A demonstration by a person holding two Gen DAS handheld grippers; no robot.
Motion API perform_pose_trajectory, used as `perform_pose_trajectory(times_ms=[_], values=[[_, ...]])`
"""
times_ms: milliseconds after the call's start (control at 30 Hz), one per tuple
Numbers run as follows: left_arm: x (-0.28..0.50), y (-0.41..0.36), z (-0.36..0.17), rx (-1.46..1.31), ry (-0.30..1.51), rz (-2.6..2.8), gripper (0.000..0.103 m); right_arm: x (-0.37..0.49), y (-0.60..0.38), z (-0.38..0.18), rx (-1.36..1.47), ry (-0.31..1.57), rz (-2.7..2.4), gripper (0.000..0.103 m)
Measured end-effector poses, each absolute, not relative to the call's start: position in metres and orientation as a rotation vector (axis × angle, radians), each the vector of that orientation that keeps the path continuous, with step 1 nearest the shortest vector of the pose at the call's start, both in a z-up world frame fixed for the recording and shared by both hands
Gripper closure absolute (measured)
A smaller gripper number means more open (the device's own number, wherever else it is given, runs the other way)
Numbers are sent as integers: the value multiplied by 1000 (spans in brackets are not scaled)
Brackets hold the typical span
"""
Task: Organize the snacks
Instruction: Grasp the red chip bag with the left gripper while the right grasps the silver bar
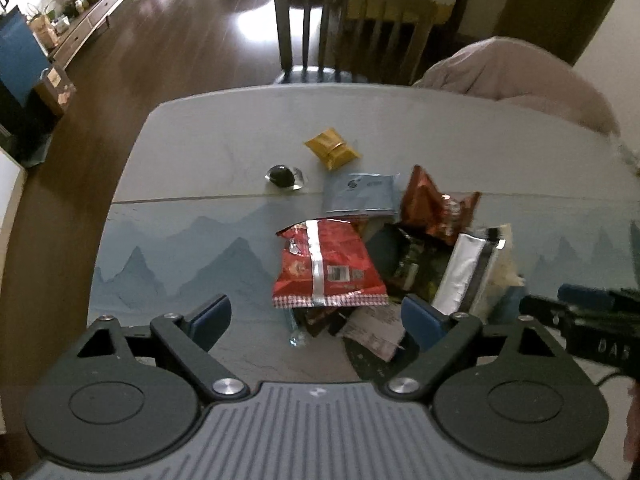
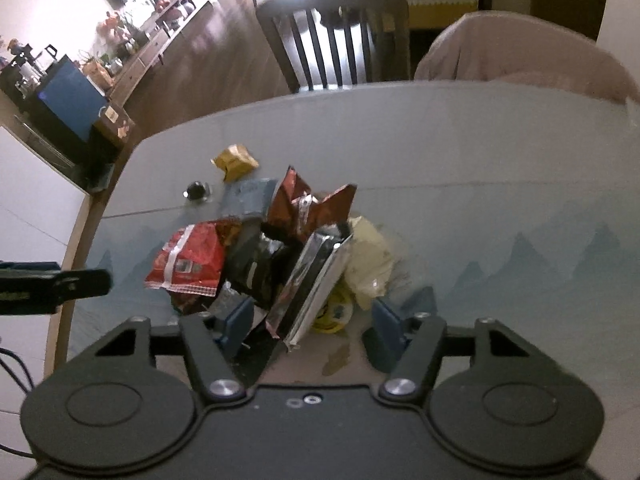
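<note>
I count the snacks on my table (image 1: 192, 168): one red bag (image 1: 326, 266) lying flat at the near left of the heap, one dark green packet (image 1: 416, 266) beside it, one silver-backed packet (image 2: 310, 284) leaning on edge, one brown torn-open bag (image 1: 436, 208) standing behind, one grey-blue pouch (image 1: 362, 194), one pale yellow bag (image 2: 366, 258) on the right, and one small gold packet (image 1: 332, 148) lying apart at the far side. More wrappers are buried underneath; I cannot count those. One black dome-shaped thing (image 1: 282, 176) sits alone left of the pouch.

My left tongs (image 1: 316, 318) hang wide apart over the near edge of the red bag, nothing pinched. My right tongs (image 2: 310, 320) stand part way apart around the lower end of the silver-backed packet, pads not pressing it.

Two chairs stand past the far table edge: one slatted chair (image 1: 360, 20), one chair draped in pink cloth (image 1: 520, 76). The heap is piled so packets overlap
</note>
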State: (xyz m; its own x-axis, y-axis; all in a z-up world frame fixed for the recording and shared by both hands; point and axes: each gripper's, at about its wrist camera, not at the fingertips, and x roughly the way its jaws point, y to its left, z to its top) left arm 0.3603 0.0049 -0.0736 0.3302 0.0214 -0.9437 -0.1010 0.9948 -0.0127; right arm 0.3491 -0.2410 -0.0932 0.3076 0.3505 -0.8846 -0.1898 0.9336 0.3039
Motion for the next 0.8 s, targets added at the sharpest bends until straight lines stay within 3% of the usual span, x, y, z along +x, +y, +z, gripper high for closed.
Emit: perform_pose_trajectory(times_ms=[467, 800], values=[[444, 3, -156, -170, 1454, 93, 10, 380, -229, -149, 252, 1346, 339, 44], [471, 19, -192, -229, 1586, 126, 10, 389, -231, -169, 314, 1397, 330, 59]])
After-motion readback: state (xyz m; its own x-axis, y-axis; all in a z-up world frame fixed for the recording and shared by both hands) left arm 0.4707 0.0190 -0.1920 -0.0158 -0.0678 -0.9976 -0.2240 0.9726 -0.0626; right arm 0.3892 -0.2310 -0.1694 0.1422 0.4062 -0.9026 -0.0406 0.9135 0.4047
